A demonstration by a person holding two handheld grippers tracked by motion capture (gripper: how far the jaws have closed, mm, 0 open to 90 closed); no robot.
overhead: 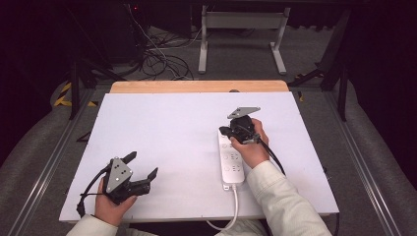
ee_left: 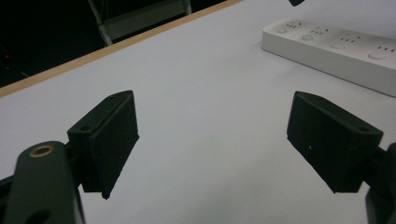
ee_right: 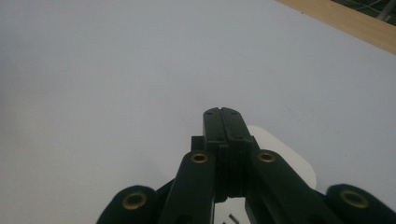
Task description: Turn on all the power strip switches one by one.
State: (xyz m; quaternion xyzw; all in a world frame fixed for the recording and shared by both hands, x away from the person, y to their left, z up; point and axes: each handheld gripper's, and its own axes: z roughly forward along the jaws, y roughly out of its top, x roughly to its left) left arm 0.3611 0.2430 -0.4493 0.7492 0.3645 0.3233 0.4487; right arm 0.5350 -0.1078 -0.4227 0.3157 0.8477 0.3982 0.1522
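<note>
Nearest you, your left gripper (overhead: 140, 166) hovers low over the white board (overhead: 162, 128), jaws spread wide and holding nothing, well to the left of the power strip (overhead: 231, 164). From its own view the power strip (ee_left: 336, 46) lies off ahead, apart from the jaws, with bare board between.

Now the power strip itself: it lies flat on the board, cord (overhead: 230, 211) trailing toward you off the near edge. Its 4 or so socket groups look unplugged; I can't tell any switch position.

At the strip's far end, your right gripper (overhead: 227, 131) sits with its jaws pressed together, tip right over the strip's far end (ee_right: 280, 154), seemingly poised to press there. My read: the pressing is just under way, nothing visibly finished yet.
</note>
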